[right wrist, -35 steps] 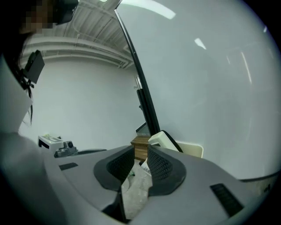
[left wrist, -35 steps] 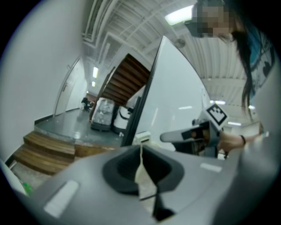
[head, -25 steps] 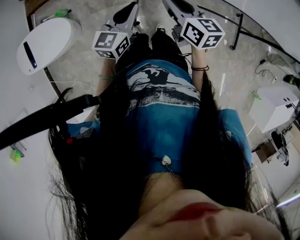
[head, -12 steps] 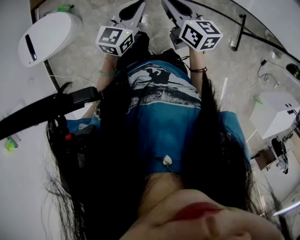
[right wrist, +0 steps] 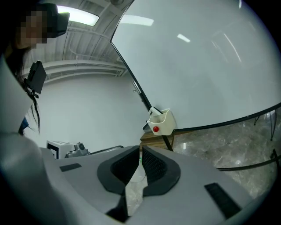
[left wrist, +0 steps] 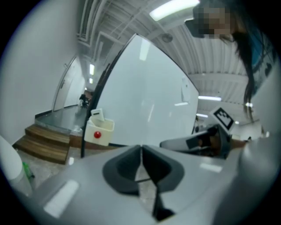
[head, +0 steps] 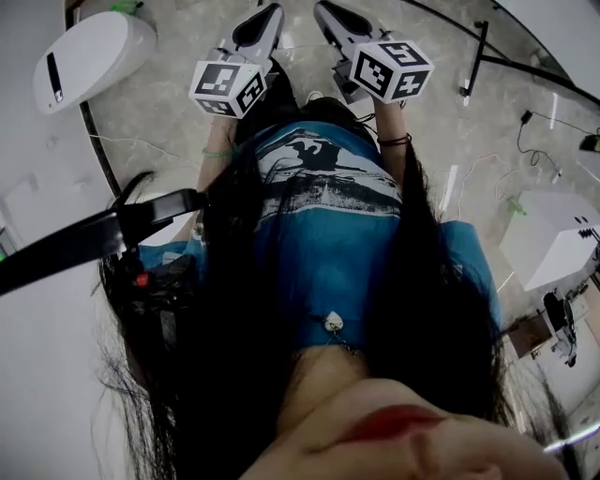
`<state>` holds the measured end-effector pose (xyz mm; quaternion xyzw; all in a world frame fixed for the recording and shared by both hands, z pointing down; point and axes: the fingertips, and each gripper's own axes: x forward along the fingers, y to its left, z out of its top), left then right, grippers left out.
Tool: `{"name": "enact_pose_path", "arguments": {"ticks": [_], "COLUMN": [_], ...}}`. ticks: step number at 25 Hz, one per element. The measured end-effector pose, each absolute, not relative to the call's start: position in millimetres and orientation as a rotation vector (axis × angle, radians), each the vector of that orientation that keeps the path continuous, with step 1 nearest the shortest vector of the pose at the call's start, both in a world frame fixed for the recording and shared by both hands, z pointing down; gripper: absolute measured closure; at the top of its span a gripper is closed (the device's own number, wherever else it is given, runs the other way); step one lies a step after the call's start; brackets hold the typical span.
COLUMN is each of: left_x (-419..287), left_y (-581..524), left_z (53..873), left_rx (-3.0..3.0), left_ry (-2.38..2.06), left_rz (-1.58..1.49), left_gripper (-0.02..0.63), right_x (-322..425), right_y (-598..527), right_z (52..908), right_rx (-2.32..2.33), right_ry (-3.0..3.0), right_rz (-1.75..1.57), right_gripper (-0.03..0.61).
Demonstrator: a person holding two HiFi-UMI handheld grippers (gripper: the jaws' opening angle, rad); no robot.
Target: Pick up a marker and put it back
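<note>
No marker shows in any view. A white holder box [left wrist: 97, 131] with a red dot hangs at the lower edge of a big whiteboard [left wrist: 145, 96]; the same holder box [right wrist: 160, 122] appears in the right gripper view. My left gripper [head: 261, 21] and right gripper [head: 330, 16] are held side by side in front of the person's body, above the floor. Each one's jaws are pressed together with nothing between them, as the left gripper [left wrist: 141, 151] and right gripper [right wrist: 140, 154] views show. Both are well short of the holder.
Marble floor [head: 169, 122] with loose cables lies below. A white rounded device [head: 89, 56] stands at the upper left, a white cube-shaped unit [head: 553, 234] at the right. Wooden steps [left wrist: 44, 143] sit left of the whiteboard stand. Long dark hair covers much of the head view.
Both grippers keep their shut pose in front of the body. The floor and the white objects have drifted in the head view, so the person's stance has shifted slightly.
</note>
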<state>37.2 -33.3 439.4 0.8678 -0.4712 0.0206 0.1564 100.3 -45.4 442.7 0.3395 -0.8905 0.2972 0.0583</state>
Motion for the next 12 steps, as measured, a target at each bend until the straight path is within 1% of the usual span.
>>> {"name": "enact_pose_path", "arguments": {"ticks": [4,9,12], "left_x": [50,84,93], "left_y": [-11,48,74], "left_z": [447,435,437], "left_rx": [2.463,2.477,2.461], "left_ry": [-1.354,-1.386,-1.395], "left_rz": [0.076,0.115,0.141], "left_gripper": [0.612,0.612,0.612], "right_x": [102,133,143], "right_y": [-22,32,61], "right_z": [450,450,448], "right_rx": [0.96,0.919,0.905], "right_ry": [-2.699,-2.722,-2.723], "right_rz": [0.912,0.951,0.947], "right_gripper": [0.554,0.554,0.554]}}
